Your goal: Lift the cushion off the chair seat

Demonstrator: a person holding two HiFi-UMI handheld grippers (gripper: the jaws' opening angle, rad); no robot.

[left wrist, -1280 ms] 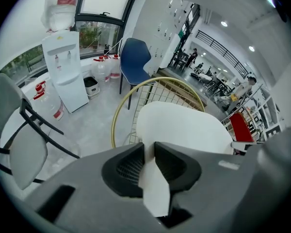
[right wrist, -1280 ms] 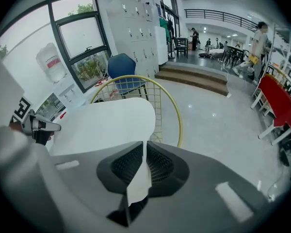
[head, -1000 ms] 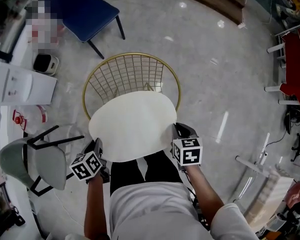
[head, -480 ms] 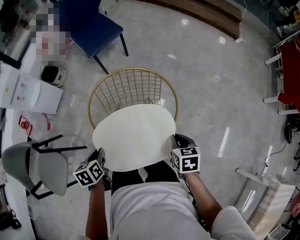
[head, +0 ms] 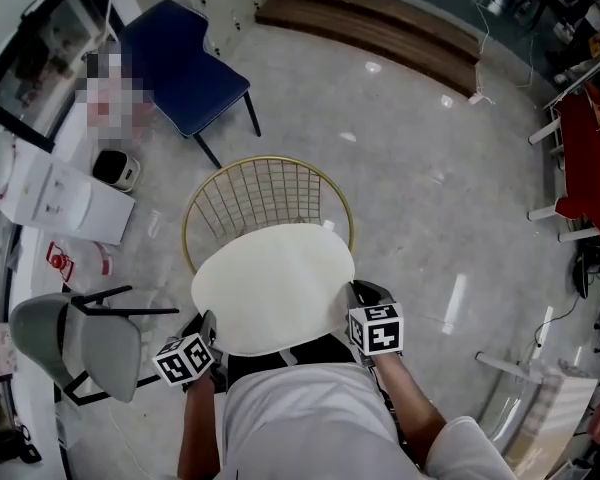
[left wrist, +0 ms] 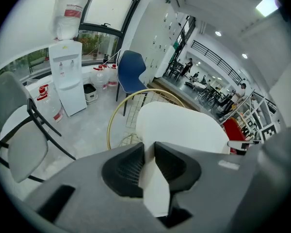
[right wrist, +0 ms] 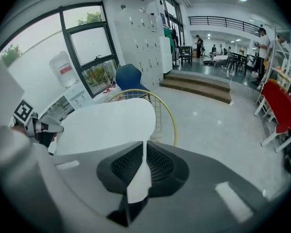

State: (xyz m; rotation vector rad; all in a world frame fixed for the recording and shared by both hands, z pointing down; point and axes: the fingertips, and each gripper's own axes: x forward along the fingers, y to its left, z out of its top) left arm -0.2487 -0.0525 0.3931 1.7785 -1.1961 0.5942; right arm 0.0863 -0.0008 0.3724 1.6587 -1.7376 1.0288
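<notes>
A cream round cushion (head: 270, 288) hangs tilted over the gold wire chair (head: 265, 193), apart from its seat. My left gripper (head: 208, 328) is shut on the cushion's near left edge. My right gripper (head: 357, 295) is shut on its near right edge. The left gripper view has the cushion's rim (left wrist: 184, 127) pinched between the left gripper's (left wrist: 149, 166) black pads, with the chair's hoop (left wrist: 117, 110) beyond. In the right gripper view the cushion (right wrist: 106, 125) runs thin between the right gripper's (right wrist: 144, 161) pads, the chair's wire back (right wrist: 160, 110) behind it.
A blue chair (head: 185, 63) stands at the far left. A grey chair (head: 75, 343) is close on the left, beside a white water dispenser (head: 55, 198). A red table (head: 592, 158) is at the right edge and a wooden step (head: 380, 18) runs across the back.
Both grippers and the cushion between them have risen a little above the chair. Both grips hold as before.
</notes>
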